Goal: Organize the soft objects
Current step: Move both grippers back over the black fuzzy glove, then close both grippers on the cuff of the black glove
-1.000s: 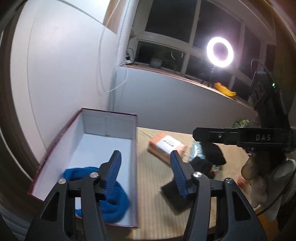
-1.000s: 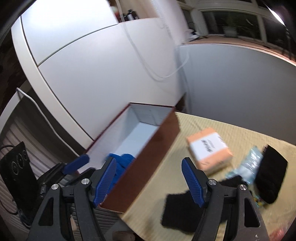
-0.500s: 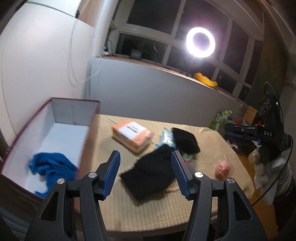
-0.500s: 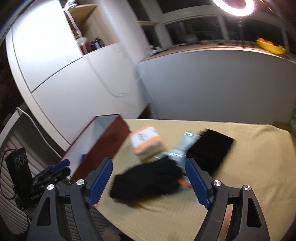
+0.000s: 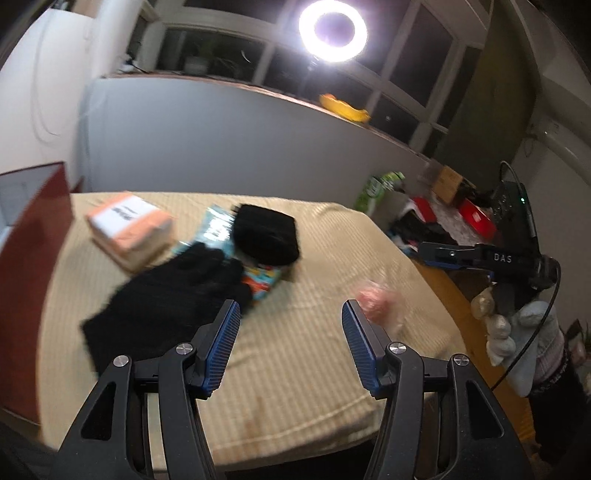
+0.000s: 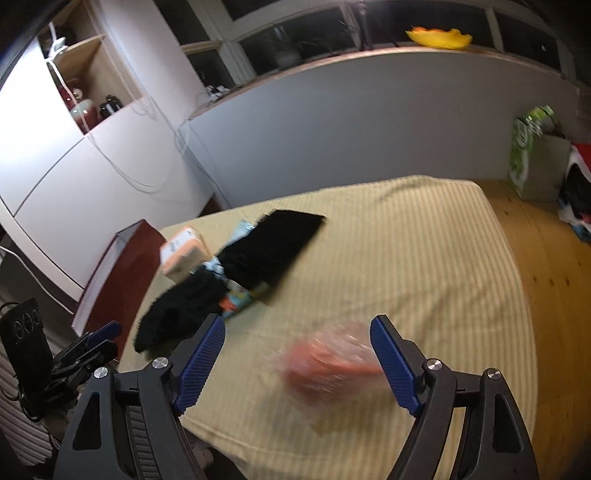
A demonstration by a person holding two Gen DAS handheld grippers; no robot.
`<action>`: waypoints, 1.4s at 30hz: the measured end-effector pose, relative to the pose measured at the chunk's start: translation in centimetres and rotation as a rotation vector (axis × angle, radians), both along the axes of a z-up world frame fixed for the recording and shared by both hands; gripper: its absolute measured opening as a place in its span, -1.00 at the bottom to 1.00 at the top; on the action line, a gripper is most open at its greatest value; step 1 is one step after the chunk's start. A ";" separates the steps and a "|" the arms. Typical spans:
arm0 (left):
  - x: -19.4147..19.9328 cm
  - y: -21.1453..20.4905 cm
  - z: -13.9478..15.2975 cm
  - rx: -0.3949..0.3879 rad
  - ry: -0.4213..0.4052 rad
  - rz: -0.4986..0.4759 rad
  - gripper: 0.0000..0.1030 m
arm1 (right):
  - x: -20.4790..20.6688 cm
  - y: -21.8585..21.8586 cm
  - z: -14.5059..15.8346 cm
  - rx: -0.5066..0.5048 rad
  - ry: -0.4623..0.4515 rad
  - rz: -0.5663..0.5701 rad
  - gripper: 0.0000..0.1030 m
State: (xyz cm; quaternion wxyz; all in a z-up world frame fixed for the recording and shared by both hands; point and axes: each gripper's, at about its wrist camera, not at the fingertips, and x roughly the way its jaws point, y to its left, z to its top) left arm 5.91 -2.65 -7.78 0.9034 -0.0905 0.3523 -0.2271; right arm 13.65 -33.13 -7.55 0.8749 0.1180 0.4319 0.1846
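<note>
The left gripper [image 5: 290, 345] hangs above the near part of a table covered with a ribbed beige cloth [image 5: 317, 369], its blue-padded fingers spread wide and holding nothing. Just beyond its left finger lies a black knitted glove [image 5: 166, 299], flat on the cloth and blurred. Past the glove sits a colourful printed packet [image 5: 258, 277], partly hidden under it, and a folded black cloth [image 5: 266, 238] rests on the far end of that packet. To the left of these stands an orange tissue pack [image 5: 129, 229] with a white label. The dark red box [image 5: 33, 258] lines the left edge of the table; its inside is barely visible here. Near the right finger lies a pinkish soft object in clear wrap [image 5: 375, 301], too blurred to name more closely.

The right gripper [image 6: 297, 360] also has its fingers wide apart, with nothing between the pads. The pink wrapped object [image 6: 325, 363] lies on the cloth just ahead of it, between the two fingers as seen from that camera, but not touched by them. In the left wrist view the right gripper's body appears off the table's right side, held by a gloved hand [image 5: 517, 332]. A lit ring light [image 5: 332, 29] stands by the dark window, and a yellow bowl [image 5: 343, 110] sits on the sill.
</note>
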 end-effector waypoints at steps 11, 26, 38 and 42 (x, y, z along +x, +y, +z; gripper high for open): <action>2.7 5.2 0.8 0.118 0.006 0.151 0.11 | 1.6 0.5 -0.1 0.086 0.031 0.070 0.51; 2.7 11.1 -0.8 0.050 0.065 0.265 0.11 | 6.6 15.8 -1.2 0.170 0.126 0.361 0.46; 0.1 12.8 0.2 0.052 0.011 0.280 0.11 | 3.1 21.5 -6.6 0.145 0.316 0.371 0.15; 0.6 12.8 -0.6 0.055 0.039 0.268 0.11 | 3.4 22.2 -8.4 0.205 0.392 0.325 -0.01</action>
